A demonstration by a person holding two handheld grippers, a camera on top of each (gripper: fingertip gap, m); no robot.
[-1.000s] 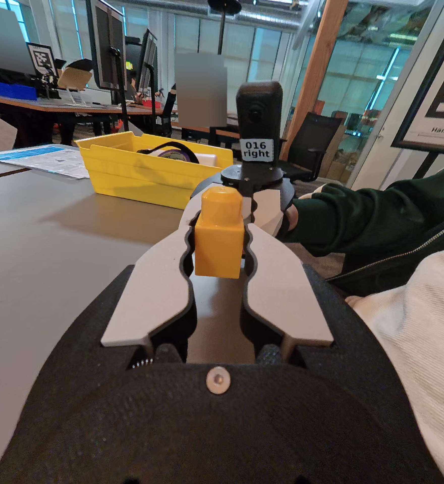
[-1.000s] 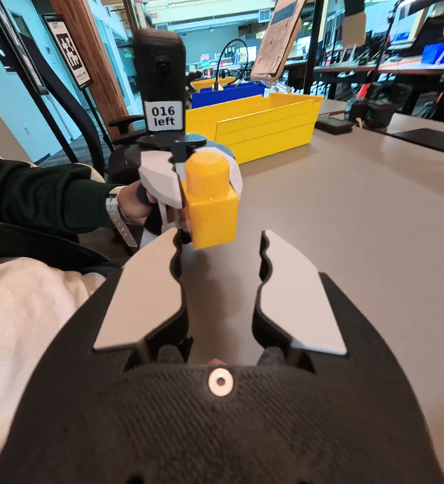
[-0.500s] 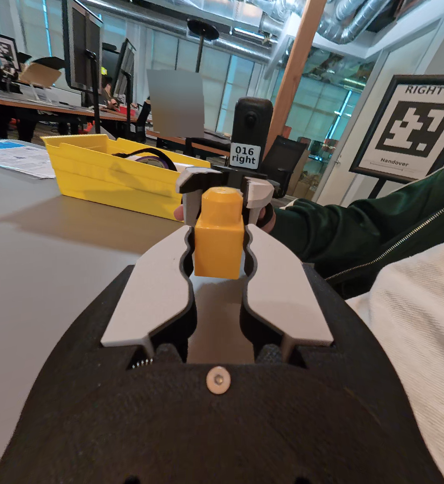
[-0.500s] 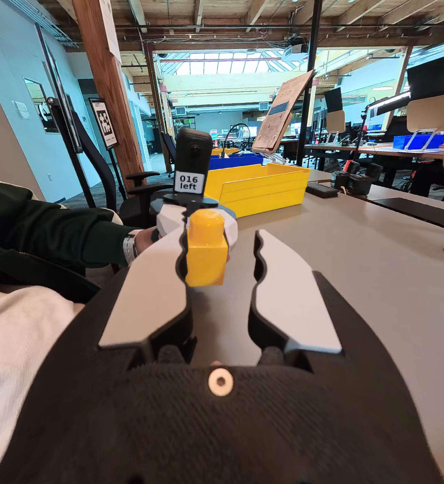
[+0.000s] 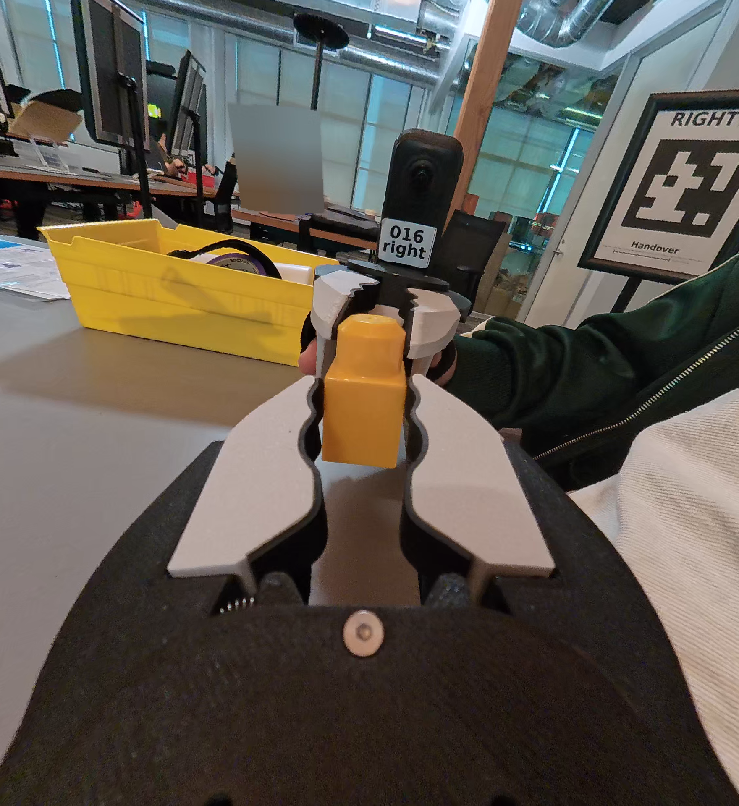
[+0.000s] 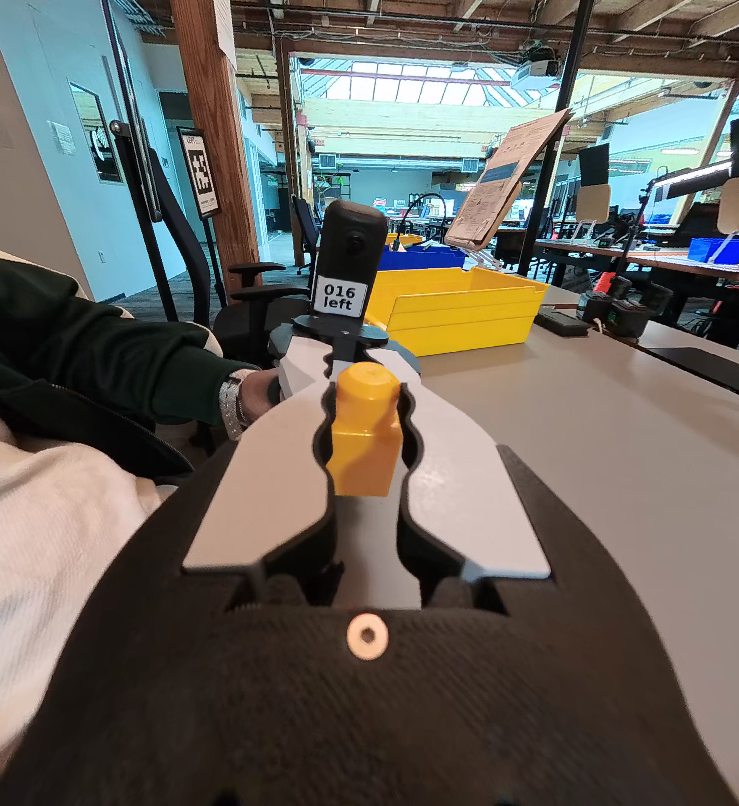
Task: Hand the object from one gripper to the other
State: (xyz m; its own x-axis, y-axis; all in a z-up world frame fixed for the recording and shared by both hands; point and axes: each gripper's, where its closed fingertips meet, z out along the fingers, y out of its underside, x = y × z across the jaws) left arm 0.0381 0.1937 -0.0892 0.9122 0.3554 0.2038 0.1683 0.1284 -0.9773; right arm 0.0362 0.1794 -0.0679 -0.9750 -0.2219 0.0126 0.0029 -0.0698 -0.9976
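Observation:
A yellow toy block (image 5: 363,418) with a round stud on top is held upright above the grey table (image 5: 75,436). My left gripper (image 5: 363,384) is shut on the block's body, with both fingers pressed on its sides. My right gripper (image 6: 365,392) faces it from the other side and is shut on the same block (image 6: 365,449). In the left wrist view the right gripper (image 5: 370,344) shows behind the block, its fingers on either side of the stud. In the right wrist view the left gripper (image 6: 359,370) shows just behind the block.
A yellow bin (image 5: 176,301) holding a tape roll (image 5: 228,261) stands on the table behind the grippers. Another yellow bin (image 6: 459,314) and black devices (image 6: 620,309) stand farther along the table (image 6: 577,436). A person's dark green sleeves (image 5: 577,379) hold the grippers. My left and right fingertips are right by each other.
My right gripper was open beside the block; it has lined up around the block and shut on it. My left gripper has kept its hold throughout.

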